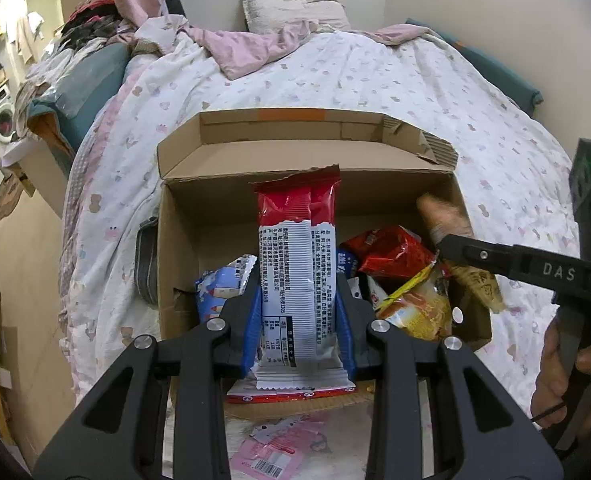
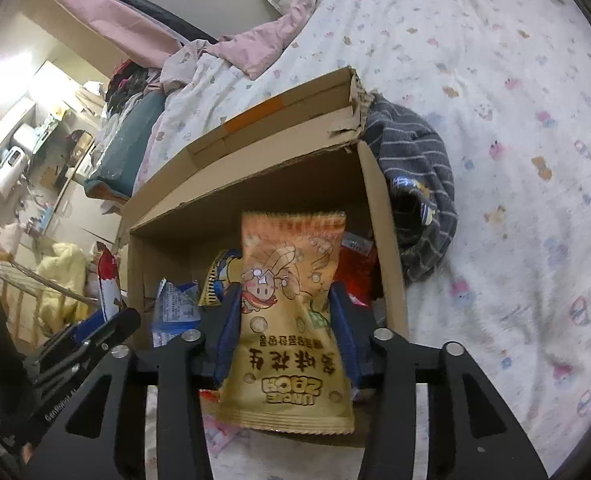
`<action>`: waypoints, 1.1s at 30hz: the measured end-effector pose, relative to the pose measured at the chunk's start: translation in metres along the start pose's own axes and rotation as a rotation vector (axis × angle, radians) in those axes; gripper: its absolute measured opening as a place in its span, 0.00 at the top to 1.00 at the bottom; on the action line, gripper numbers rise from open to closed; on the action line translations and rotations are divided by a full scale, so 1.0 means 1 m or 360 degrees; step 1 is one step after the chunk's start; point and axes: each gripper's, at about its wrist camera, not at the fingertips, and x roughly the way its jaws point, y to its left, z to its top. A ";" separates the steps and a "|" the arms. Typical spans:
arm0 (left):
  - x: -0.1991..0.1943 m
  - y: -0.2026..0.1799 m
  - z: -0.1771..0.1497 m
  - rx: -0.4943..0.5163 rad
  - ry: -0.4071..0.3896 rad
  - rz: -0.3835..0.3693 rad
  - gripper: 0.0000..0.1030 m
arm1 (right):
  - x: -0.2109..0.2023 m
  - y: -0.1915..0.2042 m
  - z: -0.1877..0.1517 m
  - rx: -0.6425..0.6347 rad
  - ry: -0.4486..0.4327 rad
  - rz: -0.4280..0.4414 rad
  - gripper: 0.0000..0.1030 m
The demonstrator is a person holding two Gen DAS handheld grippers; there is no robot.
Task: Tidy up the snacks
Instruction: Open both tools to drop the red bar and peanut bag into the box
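Cardboard box (image 1: 183, 248) sits open on the bed (image 1: 375, 80), loose snacks inside. Left gripper (image 1: 300, 300) clamps a red-and-white snack packet (image 1: 297, 264) upright over the box. Right gripper (image 2: 285, 320) pinches an orange peanut packet (image 2: 291, 320) at the box's near edge.

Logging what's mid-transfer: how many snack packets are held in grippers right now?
2. A red-and-white packet in the left gripper; a yellow packet in the right gripper. Both are above the cardboard box.
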 end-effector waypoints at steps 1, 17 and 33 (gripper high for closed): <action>-0.001 -0.001 -0.001 0.0005 -0.0006 -0.0009 0.71 | -0.001 0.001 0.000 0.0006 -0.0008 0.0002 0.43; -0.017 -0.001 -0.001 -0.0019 -0.0116 -0.0033 0.21 | -0.012 0.002 0.004 -0.0013 -0.0083 0.0022 0.15; -0.033 0.015 -0.014 -0.0094 -0.0115 0.0006 0.21 | -0.026 0.011 -0.010 -0.0078 -0.0106 -0.0004 0.15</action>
